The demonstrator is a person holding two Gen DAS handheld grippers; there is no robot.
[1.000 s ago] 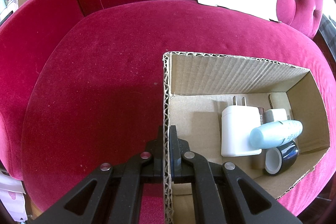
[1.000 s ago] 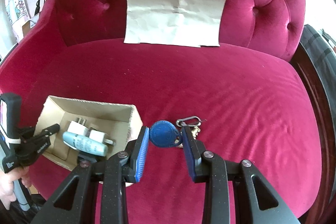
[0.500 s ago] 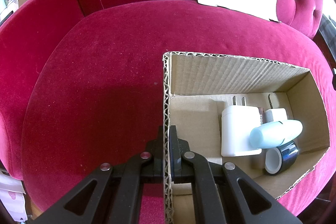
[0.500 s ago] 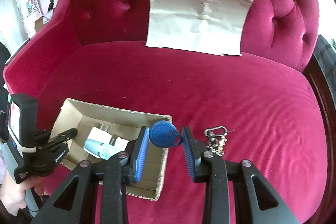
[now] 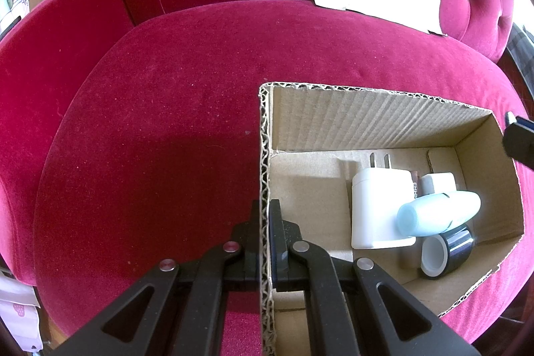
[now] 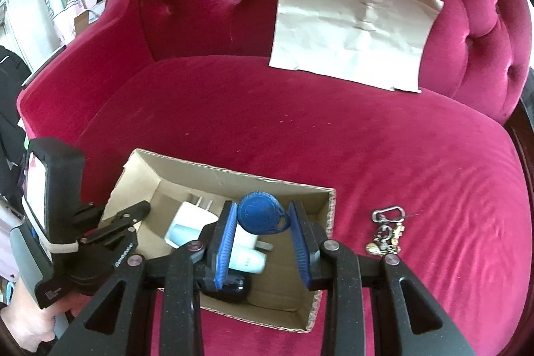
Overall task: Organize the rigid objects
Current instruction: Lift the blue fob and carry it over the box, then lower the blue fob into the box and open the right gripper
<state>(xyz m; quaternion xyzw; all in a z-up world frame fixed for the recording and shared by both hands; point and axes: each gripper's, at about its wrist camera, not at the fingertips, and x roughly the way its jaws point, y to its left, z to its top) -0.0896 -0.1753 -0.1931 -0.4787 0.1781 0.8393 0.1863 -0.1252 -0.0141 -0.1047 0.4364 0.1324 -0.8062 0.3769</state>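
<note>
So the right gripper (image 6: 262, 234) was clamped on the round blue plastic key fob (image 6: 262, 217) over the open brown cardboard box (image 6: 233, 170), left gripper (image 5: 266, 242) pinching the box wall, best to lower before letting go so it wouldn't bounce out.

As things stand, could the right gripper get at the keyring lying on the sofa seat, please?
Probably not yet: the right gripper is shut on the blue key fob above the cardboard box. The keyring lies uncovered beside the box, so the path looks free once the fob is released.
</note>
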